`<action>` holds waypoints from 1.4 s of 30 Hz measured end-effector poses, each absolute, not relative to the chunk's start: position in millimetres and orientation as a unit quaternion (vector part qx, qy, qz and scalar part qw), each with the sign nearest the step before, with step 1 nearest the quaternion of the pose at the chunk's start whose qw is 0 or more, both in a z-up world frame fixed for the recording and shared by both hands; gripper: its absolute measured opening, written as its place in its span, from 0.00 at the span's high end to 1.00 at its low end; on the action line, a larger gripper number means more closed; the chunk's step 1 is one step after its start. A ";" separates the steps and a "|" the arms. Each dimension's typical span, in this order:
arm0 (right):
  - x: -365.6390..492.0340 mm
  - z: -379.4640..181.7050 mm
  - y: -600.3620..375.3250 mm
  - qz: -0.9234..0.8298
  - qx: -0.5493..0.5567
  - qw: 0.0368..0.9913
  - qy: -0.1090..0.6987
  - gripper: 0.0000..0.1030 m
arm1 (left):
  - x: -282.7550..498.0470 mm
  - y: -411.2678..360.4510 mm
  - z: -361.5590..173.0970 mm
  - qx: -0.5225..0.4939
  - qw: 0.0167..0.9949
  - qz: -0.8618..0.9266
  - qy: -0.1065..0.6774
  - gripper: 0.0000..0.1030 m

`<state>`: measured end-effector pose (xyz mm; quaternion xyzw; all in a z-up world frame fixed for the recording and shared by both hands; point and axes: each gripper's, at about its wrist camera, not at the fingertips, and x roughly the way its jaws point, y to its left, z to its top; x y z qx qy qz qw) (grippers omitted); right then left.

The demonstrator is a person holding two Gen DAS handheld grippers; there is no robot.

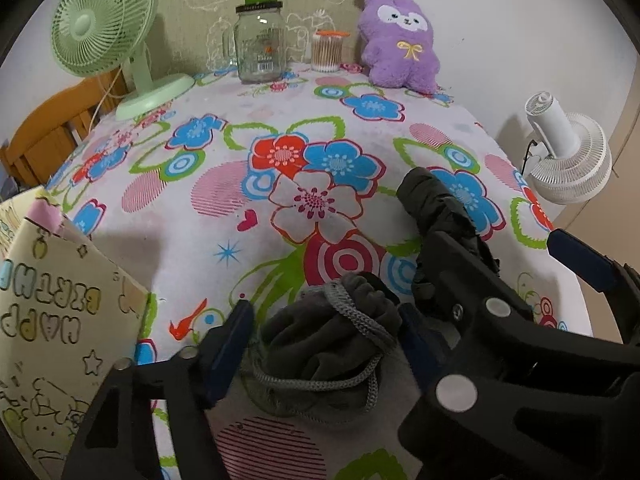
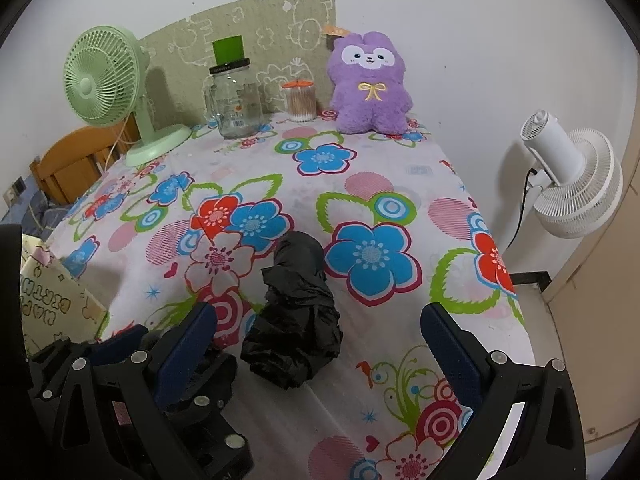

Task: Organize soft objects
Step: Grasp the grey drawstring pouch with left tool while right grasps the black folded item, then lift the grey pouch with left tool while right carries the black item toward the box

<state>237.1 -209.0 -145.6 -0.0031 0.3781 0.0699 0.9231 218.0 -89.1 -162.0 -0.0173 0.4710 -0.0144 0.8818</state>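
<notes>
So our left gripper (image 1: 324, 344) is clamped on the bunched grey drawstring cloth (image 1: 332, 340) at the near edge of the floral tablecloth (image 1: 224, 200). Our right gripper (image 2: 320, 344) has its jaws wide apart around the crumpled black cloth (image 2: 296, 320), not touching it, just right of the grey one. The purple plush (image 2: 370, 84) sits way behind the black cloth, by the wall.

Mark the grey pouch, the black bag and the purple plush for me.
grey pouch (image 1: 332, 344): left wrist view, its bunched top with the drawstring.
black bag (image 2: 294, 312): right wrist view, middle of the crumpled body.
purple plush (image 2: 370, 92): right wrist view, chest at the yellow bow.
</notes>
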 end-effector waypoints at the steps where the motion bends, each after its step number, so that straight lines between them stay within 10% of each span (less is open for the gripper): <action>1: 238.9 -146.7 -208.5 0.068 -0.005 0.923 0.379 0.00 | 218.7 -89.4 -162.6 -0.017 0.881 -0.011 0.472 0.34; 14: 260.1 -143.6 -198.3 0.066 -0.021 0.928 0.367 0.08 | 234.1 -77.0 -162.9 -0.032 0.879 0.037 0.474 0.39; 31: 274.1 -170.2 -199.7 0.074 0.005 0.891 0.448 0.52 | 231.7 -82.5 -163.5 0.004 0.887 0.029 0.461 0.39; 42: 251.5 -161.9 -201.0 0.075 0.001 0.898 0.435 0.56 | 218.5 -90.0 -161.8 0.020 0.880 0.000 0.474 0.40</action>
